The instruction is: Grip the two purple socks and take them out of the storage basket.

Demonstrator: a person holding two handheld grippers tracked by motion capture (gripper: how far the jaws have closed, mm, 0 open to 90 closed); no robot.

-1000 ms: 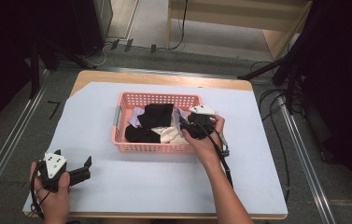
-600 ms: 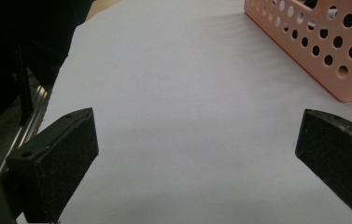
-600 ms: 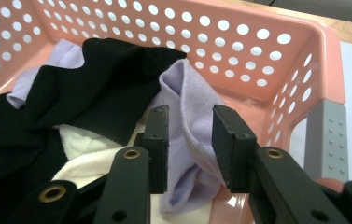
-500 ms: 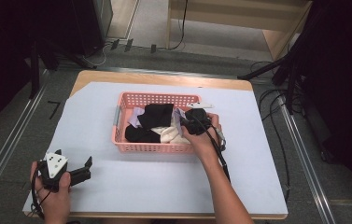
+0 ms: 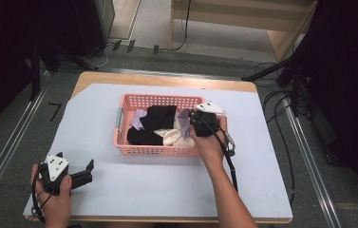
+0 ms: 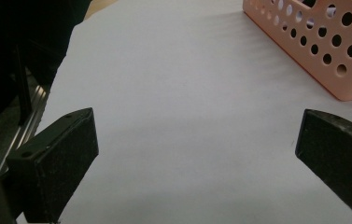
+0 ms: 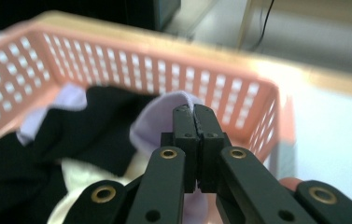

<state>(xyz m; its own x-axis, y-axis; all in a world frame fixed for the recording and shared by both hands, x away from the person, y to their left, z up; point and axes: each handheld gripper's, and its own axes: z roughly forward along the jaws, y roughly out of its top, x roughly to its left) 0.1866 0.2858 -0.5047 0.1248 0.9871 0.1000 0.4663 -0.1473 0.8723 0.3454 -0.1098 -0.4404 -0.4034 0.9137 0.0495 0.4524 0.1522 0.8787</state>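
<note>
One pink basket [image 5: 154,150] is sitting mid-table, holding black, white and lilac socks. Right gripper [image 7: 194,112] is pinching the lilac sock [image 7: 159,116] at the basket's right end (fold sticking up past the tips). Left gripper [image 5: 84,172] is idling wide open, well apart.

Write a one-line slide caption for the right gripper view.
Right claw shut on a lilac fabric sock inside the pink perforated plastic basket.

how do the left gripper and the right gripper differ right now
The left gripper stands open with nothing between its jaws; the right gripper is shut on a lilac sock. The left gripper hovers over bare white table cover; the right gripper is inside the pink basket. Both have black jaws.
</note>
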